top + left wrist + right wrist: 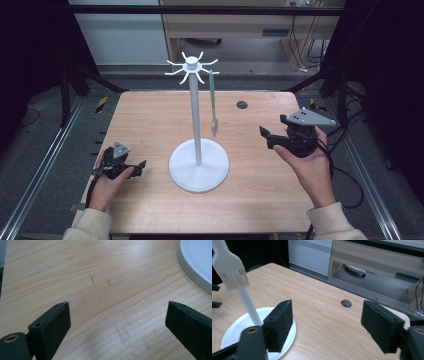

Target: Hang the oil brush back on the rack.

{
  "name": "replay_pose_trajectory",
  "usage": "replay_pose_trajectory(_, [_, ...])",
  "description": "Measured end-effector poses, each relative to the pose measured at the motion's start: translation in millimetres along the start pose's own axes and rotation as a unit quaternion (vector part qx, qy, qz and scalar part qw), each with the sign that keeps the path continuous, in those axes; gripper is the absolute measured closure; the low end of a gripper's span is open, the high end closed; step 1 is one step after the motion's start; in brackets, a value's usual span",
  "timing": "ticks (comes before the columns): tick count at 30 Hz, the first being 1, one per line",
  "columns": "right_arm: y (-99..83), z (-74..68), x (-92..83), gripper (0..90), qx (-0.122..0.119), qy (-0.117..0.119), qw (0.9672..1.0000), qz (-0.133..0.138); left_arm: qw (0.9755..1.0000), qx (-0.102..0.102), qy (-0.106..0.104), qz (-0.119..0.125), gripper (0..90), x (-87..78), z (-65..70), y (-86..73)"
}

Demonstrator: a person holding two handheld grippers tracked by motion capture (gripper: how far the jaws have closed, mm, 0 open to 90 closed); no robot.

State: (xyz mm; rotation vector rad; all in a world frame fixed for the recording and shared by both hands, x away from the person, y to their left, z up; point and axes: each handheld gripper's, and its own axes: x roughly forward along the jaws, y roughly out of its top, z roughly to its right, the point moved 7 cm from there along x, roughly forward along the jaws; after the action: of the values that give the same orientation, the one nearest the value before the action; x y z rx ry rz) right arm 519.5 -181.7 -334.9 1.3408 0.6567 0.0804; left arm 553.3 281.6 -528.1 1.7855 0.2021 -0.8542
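One brush (213, 107) hangs from your white stand (196, 112), left of your right gripper (266, 137), whose jaws stand apart, empty. Your left gripper (140, 167) rests open on the counter (260, 195).

A lab-like recording bay: a wooden table (150, 210) boxed in by black frame bars (200, 10) and floor rails (40, 170).

My left gripper (141, 165) rests low, jaws wide. My right gripper (265, 137) hovers higher, jaws apart, empty.
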Motion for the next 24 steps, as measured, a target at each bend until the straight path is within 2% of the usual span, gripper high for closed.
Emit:
replay_pose_trajectory(9, [-20.6, 11.2, 3.7, 10.1, 0.016, -0.025, 0.9996, -0.004, 1.0, 0.003, -0.002, -0.002, 4.9, 0.2, 0.4, -0.5])
replay_pose_trajectory(14, [-33.0, 12.0, 5.3, 6.1, 0.019, -0.029, 0.9994, -0.008, 1.0, 0.003, -0.001, -0.003, 3.8, 0.1, 0.3, -0.7])
replay_pose_trajectory(17, [-51.8, 9.7, 9.1, 5.0, 0.02, -0.027, 0.9994, -0.013, 1.0, -0.002, 0.003, 0.003, 3.6, 0.2, -0.4, -0.2])
replay_pose_trajectory(24, [-94.0, 1.9, 22.2, 5.6, 0.03, -0.025, 0.9982, -0.046, 1.0, 0.004, 0.005, -0.003, 3.6, 0.2, -1.2, -1.5])
